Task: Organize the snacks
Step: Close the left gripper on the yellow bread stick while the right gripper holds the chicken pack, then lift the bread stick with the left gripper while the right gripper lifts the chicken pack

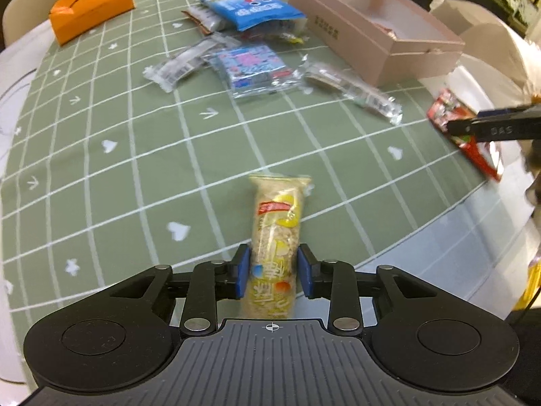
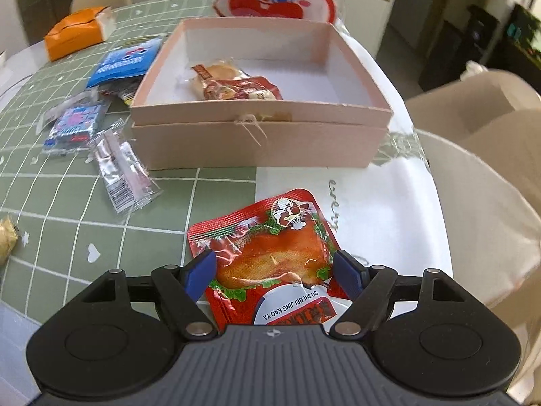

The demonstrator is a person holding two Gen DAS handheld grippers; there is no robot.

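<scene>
Down at the near edge of the surface [image 1: 101,203], the left claw [image 1: 273,270] has its blue pads pressed against both sides of a long rice-cracker bar [image 1: 275,226] in clear yellow-printed wrap, gripping it with the far end sticking out over the green checked cloth. Off by the right edge, where the cloth gives way to white, the right claw [image 2: 276,272] hangs with its jaws spread wide on either side of a red roast-duck packet [image 2: 267,247] lying flat; neither pad touches it. Further in, toward the middle, loose snacks lie scattered: a clear wrapped bar [image 1: 351,89], a blue-and-pink packet [image 1: 252,67], another clear bar [image 1: 179,66], and a blue pouch [image 1: 253,12]. Just beyond the duck packet stands an open pink box [image 2: 260,142] with two wrapped snacks [image 2: 233,84] inside. At the far left edge sits an orange pack [image 1: 91,5].
</scene>
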